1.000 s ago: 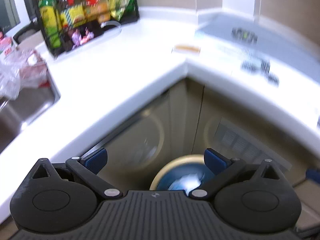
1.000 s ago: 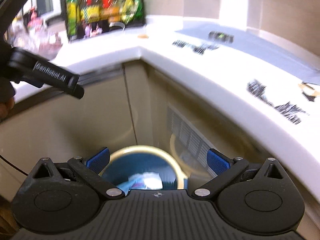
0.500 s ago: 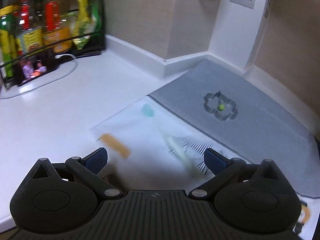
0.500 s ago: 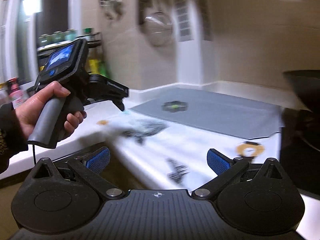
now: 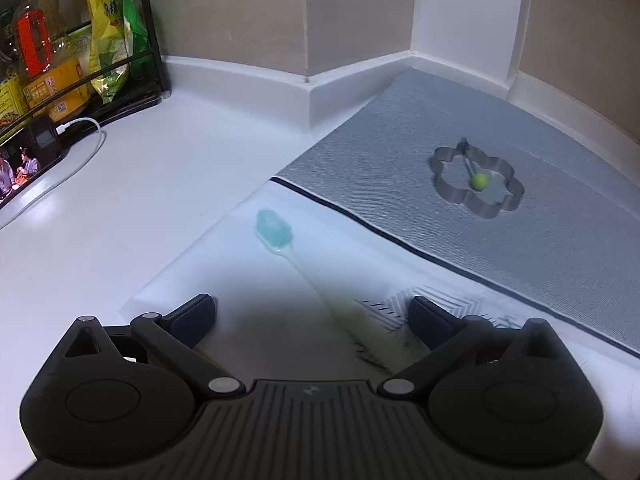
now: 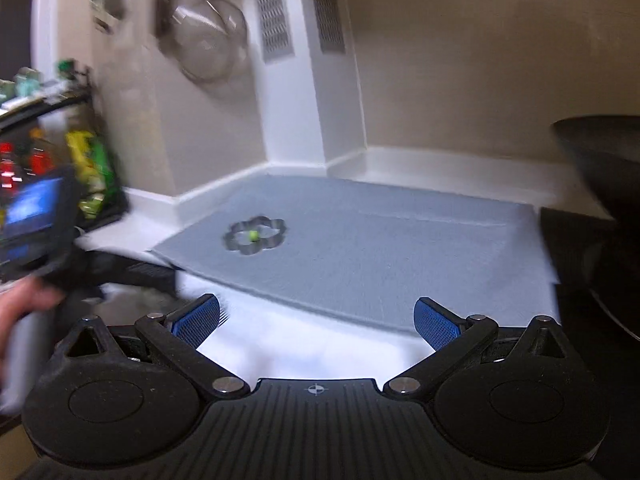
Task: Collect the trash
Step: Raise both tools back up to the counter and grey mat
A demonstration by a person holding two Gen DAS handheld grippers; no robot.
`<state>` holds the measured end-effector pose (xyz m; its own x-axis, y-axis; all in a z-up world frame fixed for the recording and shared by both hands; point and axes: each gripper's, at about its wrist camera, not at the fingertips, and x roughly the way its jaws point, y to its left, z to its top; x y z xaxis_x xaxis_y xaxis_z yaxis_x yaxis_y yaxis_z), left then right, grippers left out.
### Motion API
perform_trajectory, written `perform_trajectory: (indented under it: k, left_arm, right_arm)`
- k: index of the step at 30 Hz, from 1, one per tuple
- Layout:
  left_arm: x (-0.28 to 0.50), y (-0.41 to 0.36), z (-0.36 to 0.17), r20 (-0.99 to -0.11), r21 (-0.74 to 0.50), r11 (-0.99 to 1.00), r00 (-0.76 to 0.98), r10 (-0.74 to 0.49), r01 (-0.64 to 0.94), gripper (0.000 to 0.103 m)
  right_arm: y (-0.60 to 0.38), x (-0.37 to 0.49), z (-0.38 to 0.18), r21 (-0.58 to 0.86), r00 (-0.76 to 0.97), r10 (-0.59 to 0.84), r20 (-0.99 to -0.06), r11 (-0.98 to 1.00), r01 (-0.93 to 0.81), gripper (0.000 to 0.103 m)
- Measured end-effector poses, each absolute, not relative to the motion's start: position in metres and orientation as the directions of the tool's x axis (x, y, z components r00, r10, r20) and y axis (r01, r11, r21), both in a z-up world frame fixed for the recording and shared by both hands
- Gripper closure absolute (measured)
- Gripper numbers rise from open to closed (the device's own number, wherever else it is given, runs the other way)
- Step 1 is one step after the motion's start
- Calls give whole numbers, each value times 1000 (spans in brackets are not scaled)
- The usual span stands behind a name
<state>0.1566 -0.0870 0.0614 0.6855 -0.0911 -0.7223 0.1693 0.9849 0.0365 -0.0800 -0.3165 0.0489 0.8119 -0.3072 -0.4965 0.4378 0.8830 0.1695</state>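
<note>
A toothbrush with a pale blue head and a clear, yellowish handle lies on a white sheet on the countertop. My left gripper is open just above the sheet, and the brush handle runs between its fingers. A metal flower-shaped ring with a small green ball inside rests on the grey mat. My right gripper hangs open and empty over the counter's front, facing the same ring. The left gripper's body and a hand show blurred at the left of the right wrist view.
A black wire rack with bottles and snack bags stands at the back left, a white cable before it. A dark pan sits at the right. A strainer hangs on the wall.
Both grippers have risen from the blue bin on the floor up to the countertop. The left one has moved forward over the white sheet, so the toothbrush now lies between its fingers.
</note>
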Motion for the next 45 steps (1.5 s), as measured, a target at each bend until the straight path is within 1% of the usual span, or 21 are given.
perform_trajectory:
  k: [3,7,8,13,18,19,20,22,27,30,32,34,36,38,40,41,45]
  left_arm:
    - [158,-71,63,-725,8,983,678,-122,185,0]
    - [157,-61,64,-723,-11,976,673,-157,216,0]
    - [155,-60,64,-721,-11,975,674,-162,223,0]
    - [153,-57,63,-713,-14,969,676,-183,247,0]
    - [151,-55,63,-710,-12,967,678,-188,255,0]
    - [151,-55,63,-711,-12,967,678,-188,255,0]
    - [150,-55,63,-712,-14,967,676,-189,255,0]
    - [149,-56,65,-715,-28,967,670,-197,255,0]
    - [142,-71,68,-727,-40,957,649,-224,286,0]
    - [139,-83,65,-729,8,963,660,-180,271,0]
    - [139,-86,65,-733,12,968,661,-163,252,0]
    - [141,-85,66,-743,-1,971,650,-160,238,0]
    - [142,-83,67,-751,-12,973,640,-162,232,1]
    - [142,-81,68,-753,-18,974,638,-162,225,1]
    - [142,-82,66,-750,-18,976,643,-156,216,1]
    - [142,-82,66,-747,-16,977,647,-152,211,1]
    - [139,-86,64,-734,-3,980,665,-139,201,0]
  right_arm:
    - [-329,-21,37,122,772,-288,-566,897,424,0]
    - [-334,48,20,142,740,-136,-659,943,300,0]
    - [-330,60,19,103,751,-165,-639,949,297,0]
    - [-321,125,15,40,738,-176,-652,963,265,0]
    - [-326,159,15,29,731,-217,-647,951,309,0]
    - [-327,159,15,30,732,-231,-641,945,325,2]
    - [-328,154,17,30,740,-251,-624,939,344,21]
    - [-330,143,18,-17,716,-314,-623,921,389,22]
    - [-345,88,17,4,698,-339,-630,898,440,22]
    - [-358,58,15,61,707,-340,-620,878,475,21]
    - [-365,49,15,109,719,-332,-610,864,492,20]
    - [-370,46,14,137,725,-325,-607,856,498,15]
    - [-369,49,12,128,719,-319,-617,861,493,5]
    - [-365,55,11,89,698,-329,-636,867,490,0]
    - [-357,60,10,25,669,-359,-651,870,492,0]
    - [-355,60,10,14,668,-364,-649,872,488,0]
    - [-359,61,9,29,671,-356,-651,871,490,0]
